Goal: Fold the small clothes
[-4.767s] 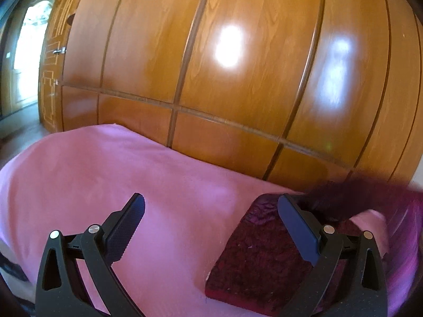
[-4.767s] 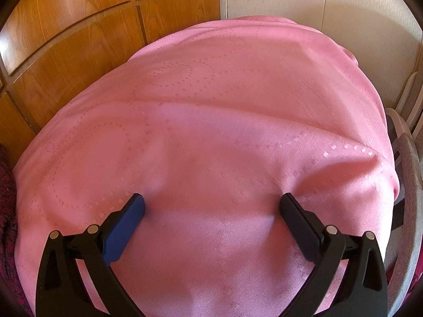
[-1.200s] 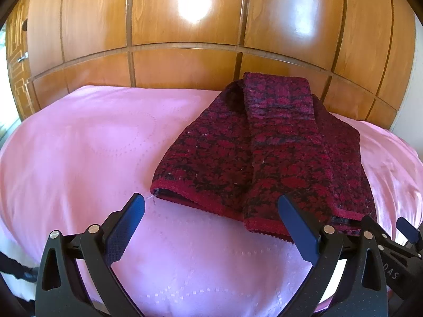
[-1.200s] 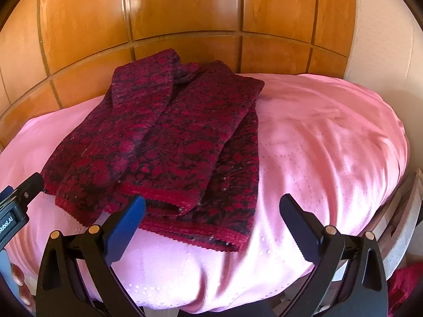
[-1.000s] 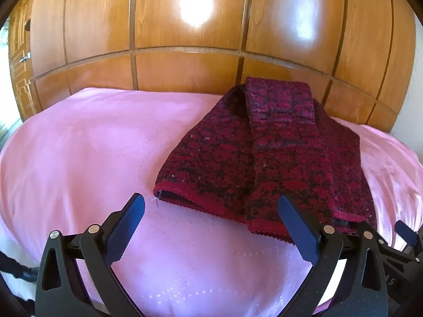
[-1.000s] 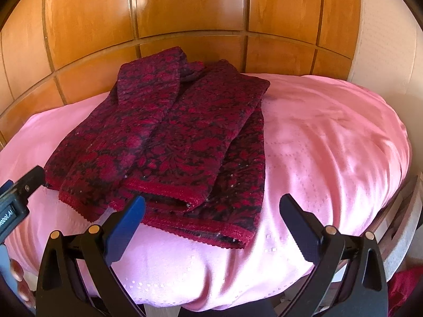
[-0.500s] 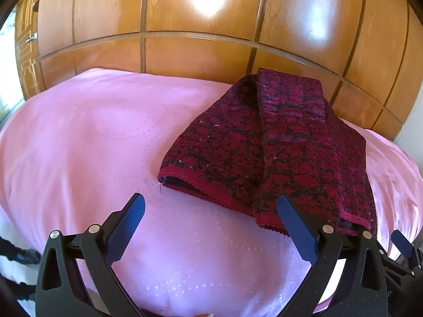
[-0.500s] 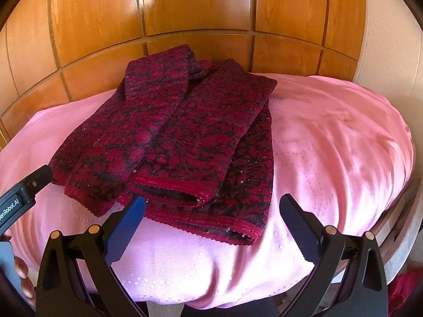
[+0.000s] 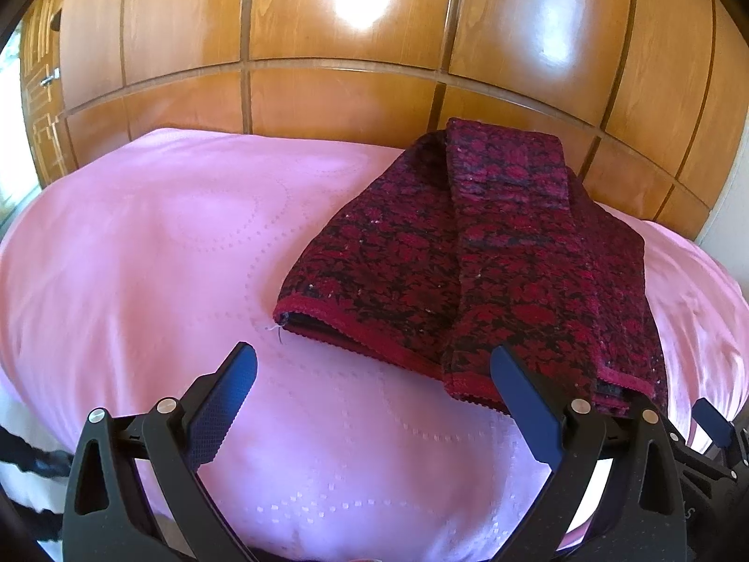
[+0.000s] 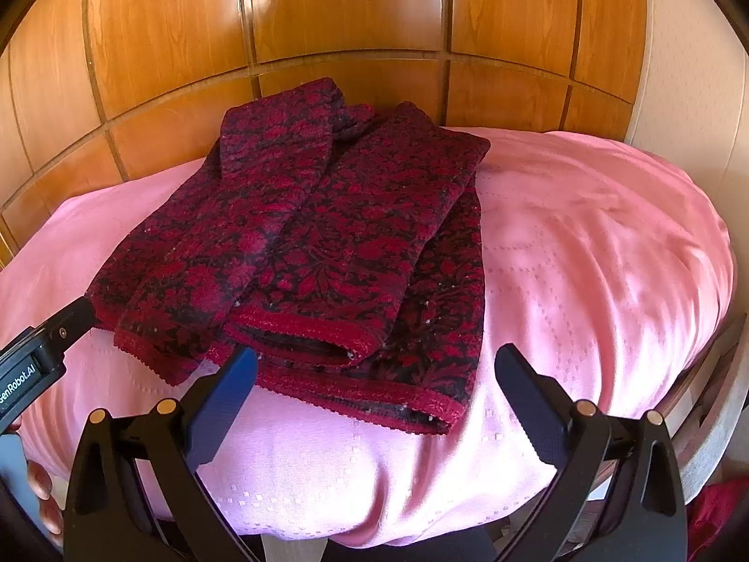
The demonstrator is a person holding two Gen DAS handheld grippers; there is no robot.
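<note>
Left wrist view: left gripper (image 9: 374,379) jaws spread, empty, above pink cloth (image 9: 140,253) just short of garment hem. Right gripper (image 10: 377,381) likewise open, empty, near hem corner. Dark red knit garment (image 10: 318,234) lies on table, sides folded inward. Judged mid-fold; next move: pinch hem corners, fold toward wood panelling (image 10: 327,14). Neckline end hard to make out; layers underneath hidden.

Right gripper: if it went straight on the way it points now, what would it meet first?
Probably the red hem of the folded garment, just ahead of the open right gripper; depth is unclear.
</note>
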